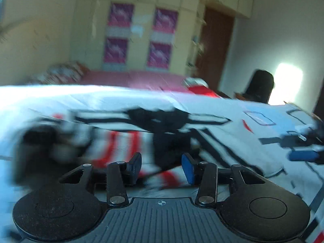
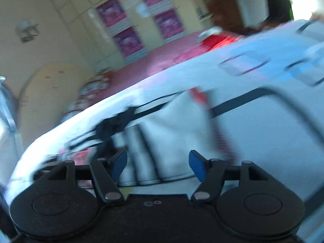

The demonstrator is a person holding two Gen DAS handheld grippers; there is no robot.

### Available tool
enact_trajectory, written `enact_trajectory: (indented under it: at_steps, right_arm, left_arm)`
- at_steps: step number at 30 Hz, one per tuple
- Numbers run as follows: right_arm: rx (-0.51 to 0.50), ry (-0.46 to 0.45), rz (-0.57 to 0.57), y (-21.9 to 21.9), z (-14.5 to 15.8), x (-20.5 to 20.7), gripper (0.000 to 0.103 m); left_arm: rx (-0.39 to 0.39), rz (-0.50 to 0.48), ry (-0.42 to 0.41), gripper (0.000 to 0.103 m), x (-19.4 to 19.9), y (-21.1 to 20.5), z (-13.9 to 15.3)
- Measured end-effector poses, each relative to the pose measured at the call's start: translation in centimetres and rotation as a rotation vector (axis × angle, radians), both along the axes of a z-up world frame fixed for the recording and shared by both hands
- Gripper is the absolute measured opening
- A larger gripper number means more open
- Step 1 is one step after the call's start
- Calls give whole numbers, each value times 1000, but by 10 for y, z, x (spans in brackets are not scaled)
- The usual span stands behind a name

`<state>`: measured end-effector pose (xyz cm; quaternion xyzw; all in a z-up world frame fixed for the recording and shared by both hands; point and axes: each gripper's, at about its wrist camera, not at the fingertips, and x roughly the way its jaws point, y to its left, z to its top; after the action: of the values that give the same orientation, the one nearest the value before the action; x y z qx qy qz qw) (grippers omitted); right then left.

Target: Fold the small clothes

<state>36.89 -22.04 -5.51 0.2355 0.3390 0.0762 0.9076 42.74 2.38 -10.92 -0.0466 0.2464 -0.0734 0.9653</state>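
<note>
White shirt (image 1: 141, 133) with red, black stripes spread flat on bedsheet (image 1: 263, 109) at 12 o'clock, ready for folding. Left gripper (image 1: 162, 167) fingers apart, nothing between. Right gripper (image 2: 158, 165) likewise apart, empty, poised over hem for pinch, likely.

Both views are heavily motion-blurred; only each camera's own mount at the bottom of the frame is sharp. Daylight enters through a window (image 1: 287, 83) at right, blown out to white. The bedsheet (image 1: 60, 99) glares pale blue. Fisheye distortion bends edges; the corners vignette black.
</note>
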Motion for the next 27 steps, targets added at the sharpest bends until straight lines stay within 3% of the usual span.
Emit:
enact_trajectory:
  at_steps: [3,5,8,10,13,16,17,20,21,24,27]
  right_arm:
    - [142,39,71,31,-13,26,62]
    - [208,86,79,51,-26,45,59]
    - [288,160,66,73,-49,75,53]
    - [276,194,37,84,-60,88,45]
    - [217,179,55,97,-56,100,9]
    - [118,95,90,99,-36,94,8]
    - [85,47,89,95,-24,88,8]
    - [6,-88,47,76,5,62,7]
    - [-16,-99,24,67,6,56,7]
    - [-38,14,3,51,-19,57,7]
    - [-23,7,-3,48,-25,50,7]
  left_arm:
    - [86,152,-19,44,-31,47,-3]
    - [93,257,15,44,-36,80,-7]
    - [80,287,86,44,-25,112,-19]
    - [66,245,140,44,-13,121,-27]
    - [35,270,145,44,-4,132,-33]
    - [13,298,131,43,-6,137,-30]
    - [2,302,132,33,-7,140,-32]
    - [-32,290,142,29,4,137,-46]
    - [-39,290,145,29,4,138,-49]
    - [-56,290,148,29,5,140,-53]
    - [-62,289,153,29,8,140,-55]
